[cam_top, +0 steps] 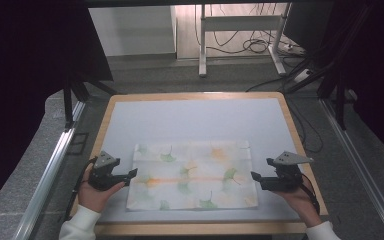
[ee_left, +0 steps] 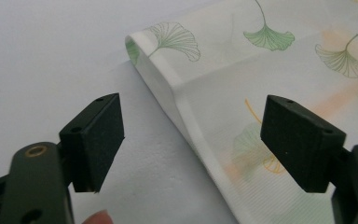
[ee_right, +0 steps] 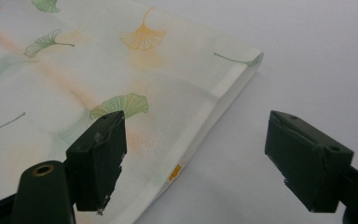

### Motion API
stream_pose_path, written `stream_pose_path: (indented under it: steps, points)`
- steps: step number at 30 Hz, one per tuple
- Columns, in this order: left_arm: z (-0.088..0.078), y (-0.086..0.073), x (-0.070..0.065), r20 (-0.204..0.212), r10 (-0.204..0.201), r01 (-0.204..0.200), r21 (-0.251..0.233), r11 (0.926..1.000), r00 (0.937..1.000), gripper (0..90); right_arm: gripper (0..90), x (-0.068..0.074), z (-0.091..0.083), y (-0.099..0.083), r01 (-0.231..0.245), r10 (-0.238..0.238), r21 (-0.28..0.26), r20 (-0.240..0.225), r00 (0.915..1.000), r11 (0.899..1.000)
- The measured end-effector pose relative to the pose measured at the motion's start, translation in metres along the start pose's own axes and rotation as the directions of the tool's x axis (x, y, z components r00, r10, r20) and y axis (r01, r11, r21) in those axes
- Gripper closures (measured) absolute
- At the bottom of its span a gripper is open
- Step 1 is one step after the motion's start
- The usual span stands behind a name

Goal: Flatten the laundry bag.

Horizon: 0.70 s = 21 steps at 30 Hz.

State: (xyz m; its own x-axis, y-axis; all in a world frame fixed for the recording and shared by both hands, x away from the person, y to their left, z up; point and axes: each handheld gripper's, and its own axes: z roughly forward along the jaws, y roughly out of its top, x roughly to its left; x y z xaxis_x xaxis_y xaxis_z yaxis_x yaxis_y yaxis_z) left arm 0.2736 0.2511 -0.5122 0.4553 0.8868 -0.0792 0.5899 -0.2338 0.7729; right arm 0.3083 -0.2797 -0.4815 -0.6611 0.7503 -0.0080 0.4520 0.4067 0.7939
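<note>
A folded white cloth (cam_top: 192, 175) printed with green and orange ginkgo leaves lies flat on the grey mat near the table's front. My left gripper (cam_top: 131, 174) hovers at the cloth's left edge, jaws open and pointing right. In the left gripper view the folded edge of the cloth (ee_left: 191, 116) runs between the two pads without touching them. My right gripper (cam_top: 255, 177) sits at the cloth's right edge, open and pointing left. In the right gripper view the cloth's edge (ee_right: 200, 135) with a small orange tag lies between the open pads.
The grey mat (cam_top: 195, 120) covers a wooden table (cam_top: 102, 125) with bare mat behind the cloth. Metal rails (cam_top: 50, 165) flank the table on both sides. Beyond it stand a white frame's legs (cam_top: 202, 45) and loose cables (cam_top: 255, 45) on the floor.
</note>
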Motion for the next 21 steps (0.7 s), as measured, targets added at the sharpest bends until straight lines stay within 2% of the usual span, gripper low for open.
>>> stream_pose_path:
  steps: [2,4,5,6,10,15,21]
  points:
    - [0.0,0.0,-0.002,-0.002,0.012,-0.012,0.012,0.9998,0.9999,21.5,20.6,-0.001,0.001,-0.001,-0.001,0.001,0.004,-0.004,1.0,1.0]
    - [-0.002,0.0,-0.005,-0.012,0.046,-0.046,0.02,0.9988,0.9989,21.7,20.2,-0.001,0.003,-0.002,-0.002,0.002,0.01,-0.008,1.0,1.0]
    - [-0.002,0.0,-0.005,-0.012,0.046,-0.046,0.02,0.9988,0.9989,21.5,19.2,-0.001,0.003,-0.002,-0.006,0.006,0.012,-0.006,1.0,1.0]
    - [-0.003,0.002,-0.01,-0.008,0.073,-0.072,0.021,0.9972,0.9973,20.3,18.8,-0.001,0.003,-0.002,-0.012,0.012,0.015,-0.002,0.9999,1.0]
    - [-0.004,0.002,-0.018,-0.005,0.108,-0.108,0.032,0.9937,0.9941,18.3,18.6,0.001,0.002,-0.001,-0.008,0.008,0.027,-0.007,0.9999,1.0]
    - [-0.003,0.001,-0.02,0.005,0.104,-0.104,0.033,0.994,0.9945,17.9,18.6,0.007,0.001,-0.001,0.013,-0.012,0.04,-0.013,0.9998,0.999]
    - [0.001,0.002,-0.019,0.021,0.099,-0.1,0.036,0.9943,0.9949,17.7,18.3,0.007,0.004,-0.003,0.018,-0.018,0.055,-0.013,0.9998,0.998]
